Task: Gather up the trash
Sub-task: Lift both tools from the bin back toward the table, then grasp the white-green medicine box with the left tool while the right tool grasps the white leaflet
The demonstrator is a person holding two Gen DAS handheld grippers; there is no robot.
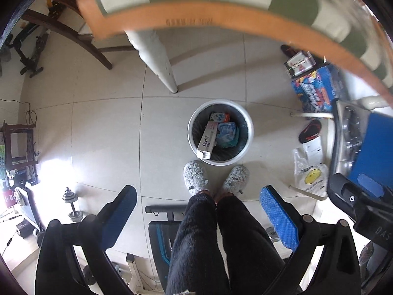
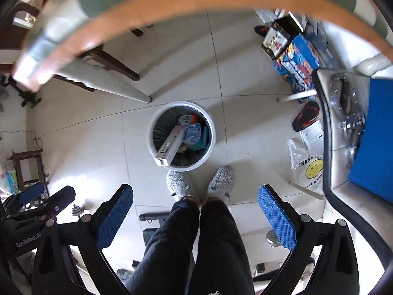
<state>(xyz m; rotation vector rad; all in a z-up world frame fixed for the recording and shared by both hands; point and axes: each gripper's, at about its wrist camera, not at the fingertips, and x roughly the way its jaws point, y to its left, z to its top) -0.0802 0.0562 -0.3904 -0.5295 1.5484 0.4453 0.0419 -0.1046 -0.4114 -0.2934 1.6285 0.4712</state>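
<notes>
A white trash bin (image 1: 248, 132) with a dark liner stands on the tiled floor below both grippers; it also shows in the right wrist view (image 2: 213, 132). Inside lie a long white toothpaste box (image 1: 207, 140), a crumpled blue wrapper (image 1: 228, 131) and a small printed carton (image 1: 219, 117). My left gripper (image 1: 197, 213) is open and empty, high above the floor. My right gripper (image 2: 195, 212) is open and empty too, beside the left one. The right gripper shows at the right edge of the left wrist view (image 1: 363, 196).
A person's legs and grey slippers (image 1: 195, 177) stand just before the bin. The table edge (image 1: 221, 17) with a green-striped cloth is overhead. A table leg (image 1: 159, 59), chair, boxes (image 1: 316, 86), a sandal (image 1: 310, 130), a plastic bag (image 1: 310, 174) and dumbbells (image 1: 72, 204) surround the floor.
</notes>
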